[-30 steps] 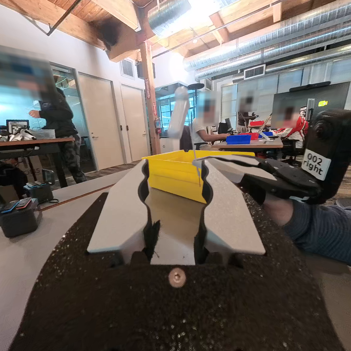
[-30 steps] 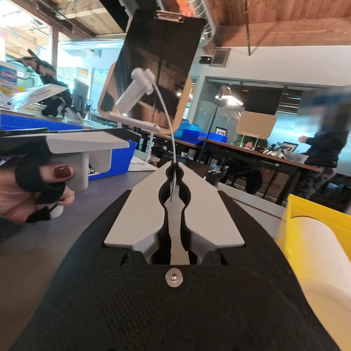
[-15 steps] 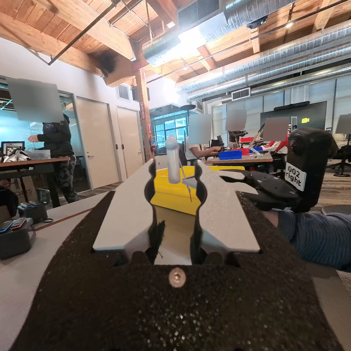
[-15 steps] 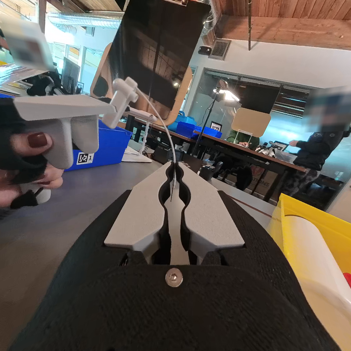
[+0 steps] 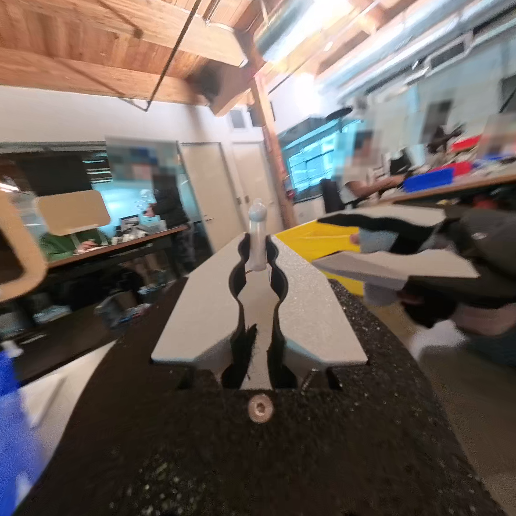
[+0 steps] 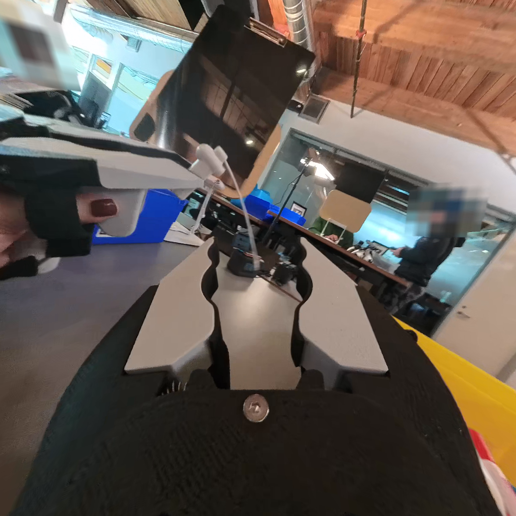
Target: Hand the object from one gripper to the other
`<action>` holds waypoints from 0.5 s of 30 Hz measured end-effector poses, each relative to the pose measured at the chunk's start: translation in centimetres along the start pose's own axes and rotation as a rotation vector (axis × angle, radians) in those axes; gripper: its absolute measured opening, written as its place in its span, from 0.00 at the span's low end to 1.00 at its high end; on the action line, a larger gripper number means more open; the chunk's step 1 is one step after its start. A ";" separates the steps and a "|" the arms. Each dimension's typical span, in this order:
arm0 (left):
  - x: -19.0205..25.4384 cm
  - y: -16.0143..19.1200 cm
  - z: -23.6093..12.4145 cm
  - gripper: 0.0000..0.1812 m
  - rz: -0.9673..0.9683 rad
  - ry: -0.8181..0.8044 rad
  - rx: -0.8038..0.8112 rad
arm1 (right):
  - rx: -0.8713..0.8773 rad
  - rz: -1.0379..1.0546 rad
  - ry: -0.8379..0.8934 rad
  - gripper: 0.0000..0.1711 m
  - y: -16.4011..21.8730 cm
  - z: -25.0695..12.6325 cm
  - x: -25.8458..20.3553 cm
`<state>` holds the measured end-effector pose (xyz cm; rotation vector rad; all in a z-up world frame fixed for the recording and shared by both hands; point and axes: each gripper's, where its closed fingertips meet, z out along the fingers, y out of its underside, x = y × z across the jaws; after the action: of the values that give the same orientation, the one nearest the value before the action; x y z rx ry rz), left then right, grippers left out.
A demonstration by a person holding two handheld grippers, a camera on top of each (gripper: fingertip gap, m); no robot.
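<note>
Now: white adapter in L gripper

L gripper point(image 5: 258, 245) fingers clamped on white adapter point(image 5: 257, 243) at tips, body upright. R gripper point(image 6: 258, 245) fingers wide apart, empty; adapter's thin cable point(image 6: 242, 206) dangles btw its tips.

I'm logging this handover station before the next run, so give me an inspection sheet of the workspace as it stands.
Surface: grey table, mostly bare.
Job's things: white earbuds clamped in the left gripper; their thin cable hangs free.
Clutter: yellow bin and blue bin on the table.
Grippers: right gripper open, holding nothing.
Cables: only the earbud cable.
Surroundings: black clipboard on a stand; people at desks behind.
</note>
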<state>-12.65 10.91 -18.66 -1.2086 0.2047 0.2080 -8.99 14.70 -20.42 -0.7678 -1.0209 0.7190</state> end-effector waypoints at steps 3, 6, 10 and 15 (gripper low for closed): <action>0.0 0.7 0.1 0.05 0.198 -0.062 -0.063 | -0.012 -0.044 0.040 0.31 0.1 0.0 0.5; 2.4 1.3 0.3 0.05 0.364 0.043 -0.091 | -0.057 -0.068 0.036 0.29 0.9 0.2 0.3; 4.5 2.1 0.3 0.05 0.400 0.154 -0.117 | -0.070 -0.103 0.014 0.20 1.2 0.3 -0.1; 5.2 2.5 0.1 0.05 0.373 0.209 -0.124 | -0.060 -0.127 -0.004 0.02 1.0 0.2 -0.6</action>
<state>-8.35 12.11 -22.25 -1.3093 0.6086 0.4238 -9.56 14.83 -21.49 -0.7461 -1.0887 0.5828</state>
